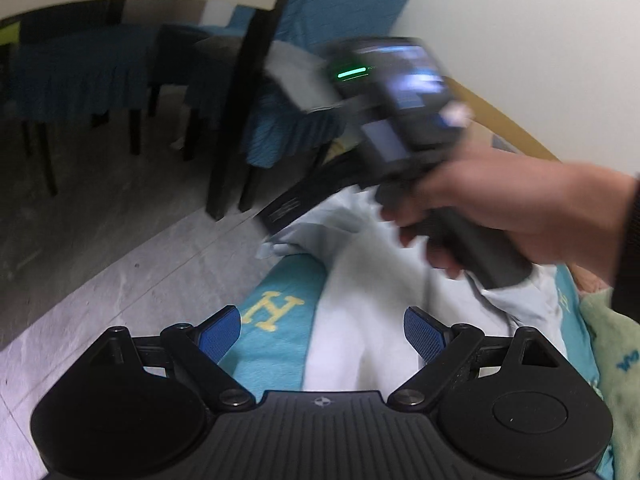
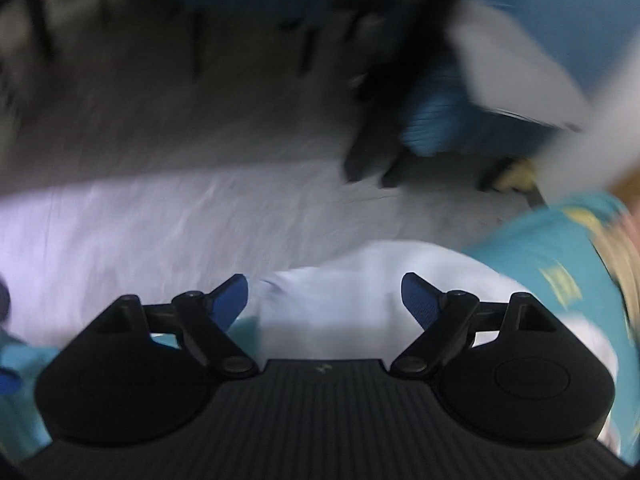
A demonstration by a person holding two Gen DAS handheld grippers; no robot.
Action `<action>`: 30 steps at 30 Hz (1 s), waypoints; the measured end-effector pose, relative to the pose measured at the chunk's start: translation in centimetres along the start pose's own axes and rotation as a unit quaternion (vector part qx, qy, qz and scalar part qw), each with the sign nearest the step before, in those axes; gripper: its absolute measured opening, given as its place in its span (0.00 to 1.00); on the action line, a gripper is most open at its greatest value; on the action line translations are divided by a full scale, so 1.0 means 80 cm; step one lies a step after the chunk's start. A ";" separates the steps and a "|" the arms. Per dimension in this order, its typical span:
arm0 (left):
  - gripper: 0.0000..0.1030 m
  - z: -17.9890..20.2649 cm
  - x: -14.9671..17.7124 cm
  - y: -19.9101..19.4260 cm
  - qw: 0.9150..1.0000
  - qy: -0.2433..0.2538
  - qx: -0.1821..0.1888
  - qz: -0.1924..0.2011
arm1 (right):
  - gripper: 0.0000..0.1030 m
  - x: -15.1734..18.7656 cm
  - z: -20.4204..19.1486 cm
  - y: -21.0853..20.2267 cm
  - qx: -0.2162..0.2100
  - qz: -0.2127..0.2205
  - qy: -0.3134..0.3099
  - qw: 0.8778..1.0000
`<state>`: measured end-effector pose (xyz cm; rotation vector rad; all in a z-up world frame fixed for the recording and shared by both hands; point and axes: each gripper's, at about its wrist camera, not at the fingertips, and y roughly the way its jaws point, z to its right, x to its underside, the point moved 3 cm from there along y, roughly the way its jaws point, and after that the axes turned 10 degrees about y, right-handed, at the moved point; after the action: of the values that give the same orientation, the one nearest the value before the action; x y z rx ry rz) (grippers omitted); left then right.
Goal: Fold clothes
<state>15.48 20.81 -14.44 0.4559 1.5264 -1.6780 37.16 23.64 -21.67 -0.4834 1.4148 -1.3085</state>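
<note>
Grey floor lies clear; chair legs block beyond

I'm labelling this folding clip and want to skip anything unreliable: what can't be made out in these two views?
- White garment, left wrist view: its far part is hidden behind the right hand and the device it holds.
- Right wrist view: motion blur smears the floor and furniture; the white garment's edges are unreadable.
- Green cloth, left wrist view: cut off by the right edge.
- Teal cloth: lettering partly covered by the garment.

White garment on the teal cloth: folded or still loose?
Loose: the white garment lies rumpled, with bunched creases and no squared edges.
</note>
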 end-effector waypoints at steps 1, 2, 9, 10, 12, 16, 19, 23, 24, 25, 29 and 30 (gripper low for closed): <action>0.87 -0.002 0.001 0.000 1.000 0.002 -0.015 0.002 | 0.83 -0.004 -0.012 0.018 0.008 -0.017 -0.023 1.000; 0.87 -0.004 0.001 0.000 0.999 0.004 -0.031 0.006 | 0.83 -0.006 -0.023 0.036 0.017 -0.034 -0.044 0.998; 0.87 -0.015 -0.002 -0.006 0.997 0.001 -0.069 0.038 | 0.57 -0.002 -0.017 0.103 0.108 -0.095 -0.070 0.987; 0.87 -0.016 -0.002 -0.006 0.997 0.000 -0.069 0.039 | 0.31 -0.002 -0.014 0.100 0.118 -0.082 -0.065 0.988; 0.87 -0.021 -0.005 -0.007 0.997 -0.007 -0.065 0.046 | 0.09 -0.003 -0.003 0.080 0.128 -0.034 -0.034 0.991; 0.87 -0.019 -0.008 -0.019 0.995 -0.018 -0.055 0.076 | 0.07 0.003 0.033 -0.010 0.136 0.128 0.074 0.980; 0.87 -0.009 -0.007 -0.033 0.994 -0.013 -0.041 0.101 | 0.07 0.030 0.079 -0.087 0.163 0.231 0.178 0.942; 0.88 0.012 -0.005 -0.048 0.992 0.015 -0.005 0.122 | 0.06 0.110 0.154 -0.175 0.204 0.331 0.330 0.860; 0.88 0.017 -0.003 -0.048 0.992 0.021 0.003 0.121 | 0.06 0.138 0.174 -0.191 0.211 0.350 0.372 0.834; 0.88 0.022 -0.001 -0.048 0.993 0.023 0.013 0.118 | 0.06 0.169 0.192 -0.201 0.220 0.362 0.411 0.807; 0.88 0.042 0.008 -0.034 0.994 0.037 0.036 0.093 | 0.06 0.289 0.250 -0.198 0.257 0.361 0.528 0.725; 0.88 0.047 0.011 -0.028 0.994 0.044 0.037 0.088 | 0.06 0.314 0.261 -0.191 0.257 0.352 0.549 0.713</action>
<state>14.18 16.82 -12.79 0.6913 1.4455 -1.5988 41.90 -11.39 -14.64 1.3431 1.7324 -1.2347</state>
